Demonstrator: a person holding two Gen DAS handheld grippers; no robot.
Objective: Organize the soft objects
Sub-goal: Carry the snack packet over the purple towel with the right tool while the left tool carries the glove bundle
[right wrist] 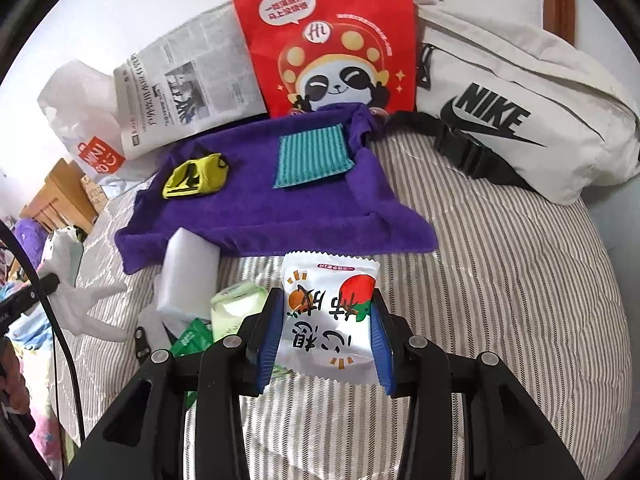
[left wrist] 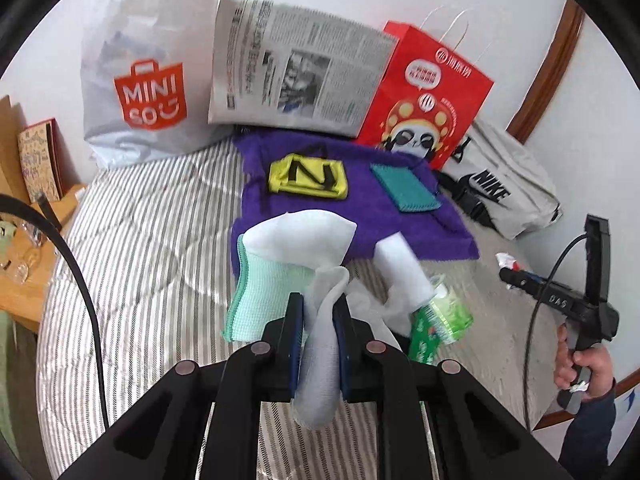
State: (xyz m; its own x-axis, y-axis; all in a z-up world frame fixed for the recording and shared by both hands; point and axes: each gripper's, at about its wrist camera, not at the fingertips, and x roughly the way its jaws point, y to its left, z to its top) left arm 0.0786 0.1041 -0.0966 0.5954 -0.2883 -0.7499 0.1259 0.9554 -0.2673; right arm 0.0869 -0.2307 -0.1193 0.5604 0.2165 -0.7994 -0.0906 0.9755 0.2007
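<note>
— Left gripper (left wrist: 320, 320)?
— Clamped on a white cloth (left wrist: 320, 356), pinched between both fingers, drooping below them. Raised over the striped bedcover (left wrist: 140, 240), just above a mint-green cloth (left wrist: 264, 292).

— Right gripper (right wrist: 326, 336)?
— Closed on a white snack packet (right wrist: 328, 316) printed with fruit, gripped at both side edges, held above the bedcover, near the front edge of the purple towel (right wrist: 260, 204).

— On the towel?
— A yellow pouch (right wrist: 196, 176) at left, a teal striped cloth (right wrist: 312, 156) at right, well apart.

— Beside the towel?
— A white sponge block (right wrist: 188, 276) overlapping the near corner; a green tissue pack (right wrist: 236, 308) just beside it.

— Behind?
— Propped along the wall: Miniso bag (left wrist: 140, 80), newspaper (left wrist: 288, 76), red paper bag (right wrist: 332, 36), grey Nike pouch (right wrist: 520, 108).
</note>
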